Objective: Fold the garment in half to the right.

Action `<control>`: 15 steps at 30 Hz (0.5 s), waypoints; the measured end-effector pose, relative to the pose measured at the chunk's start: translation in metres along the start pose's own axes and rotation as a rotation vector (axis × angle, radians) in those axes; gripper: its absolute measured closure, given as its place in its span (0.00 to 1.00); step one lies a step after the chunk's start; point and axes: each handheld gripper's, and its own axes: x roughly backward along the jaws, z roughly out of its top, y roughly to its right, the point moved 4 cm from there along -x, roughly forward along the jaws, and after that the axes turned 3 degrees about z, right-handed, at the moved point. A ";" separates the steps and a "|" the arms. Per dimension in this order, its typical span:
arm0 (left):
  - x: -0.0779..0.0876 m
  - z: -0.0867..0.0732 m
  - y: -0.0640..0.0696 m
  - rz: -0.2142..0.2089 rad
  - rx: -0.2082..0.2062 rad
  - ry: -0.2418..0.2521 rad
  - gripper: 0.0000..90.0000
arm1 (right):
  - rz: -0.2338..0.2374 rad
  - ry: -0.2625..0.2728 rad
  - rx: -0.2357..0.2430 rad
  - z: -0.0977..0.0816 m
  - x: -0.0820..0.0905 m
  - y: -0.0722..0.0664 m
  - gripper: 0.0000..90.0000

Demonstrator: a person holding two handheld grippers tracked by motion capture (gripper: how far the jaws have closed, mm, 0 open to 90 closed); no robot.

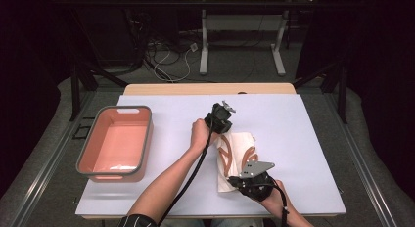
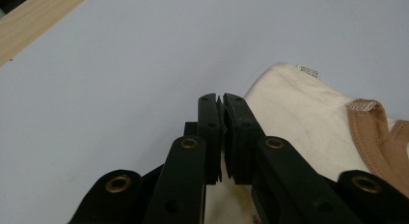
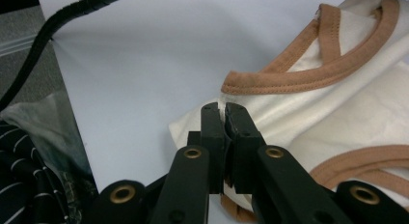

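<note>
Fingers of both grippers pinch the folded cream garment, left gripper angled down beyond right gripper.

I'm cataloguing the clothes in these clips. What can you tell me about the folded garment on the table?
The garment is cream, seemingly soft knit fabric, with tan-brown stitched binding along its curved edges and a small white label at one corner. It lies folded into a narrow bundle on the pale table, right of the pink bin. The left claw is shut at its far end, the right claw shut at its near end; whether either pinches fabric is unclear.
</note>
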 end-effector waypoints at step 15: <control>-0.022 0.007 0.016 0.009 -0.073 -0.038 0.96 | -0.007 -0.105 -0.004 -0.013 -0.006 0.003 0.97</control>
